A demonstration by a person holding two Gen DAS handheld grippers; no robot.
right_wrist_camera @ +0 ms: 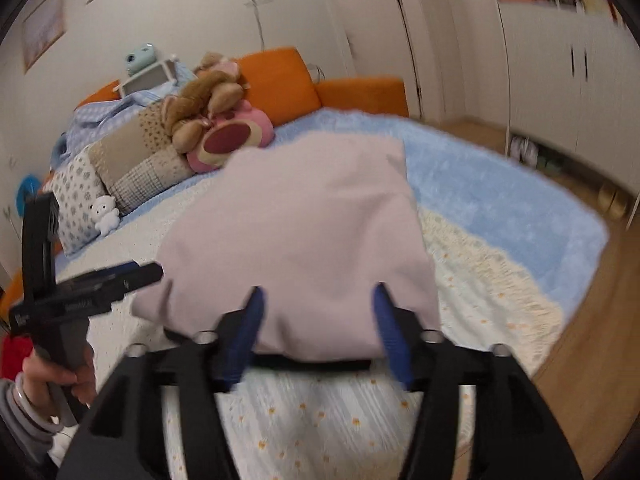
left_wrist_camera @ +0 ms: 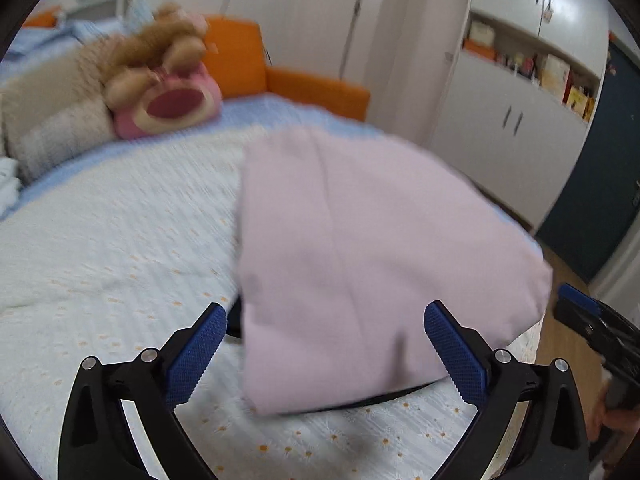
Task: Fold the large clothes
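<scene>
A pale pink garment [left_wrist_camera: 360, 264] lies folded into a thick rectangle on the white daisy-print bedspread [left_wrist_camera: 100, 280]; a dark edge shows under its near side. My left gripper [left_wrist_camera: 326, 328] is open, its blue pads on either side of the garment's near left corner, not gripping. My right gripper [right_wrist_camera: 318, 308] is open too, pads straddling the garment's [right_wrist_camera: 304, 240] near edge. The left gripper also shows in the right wrist view [right_wrist_camera: 120, 276], at the garment's left edge. The right gripper's tip shows at the left wrist view's right edge [left_wrist_camera: 580, 304].
Cushions [right_wrist_camera: 120, 168] and a pink and brown plush toy [right_wrist_camera: 224, 128] lie at the head of the bed by an orange headboard [right_wrist_camera: 280, 76]. A light blue blanket [right_wrist_camera: 500, 200] covers the far side. White cupboards [left_wrist_camera: 520, 128] and wooden floor [right_wrist_camera: 592, 340] lie to the right.
</scene>
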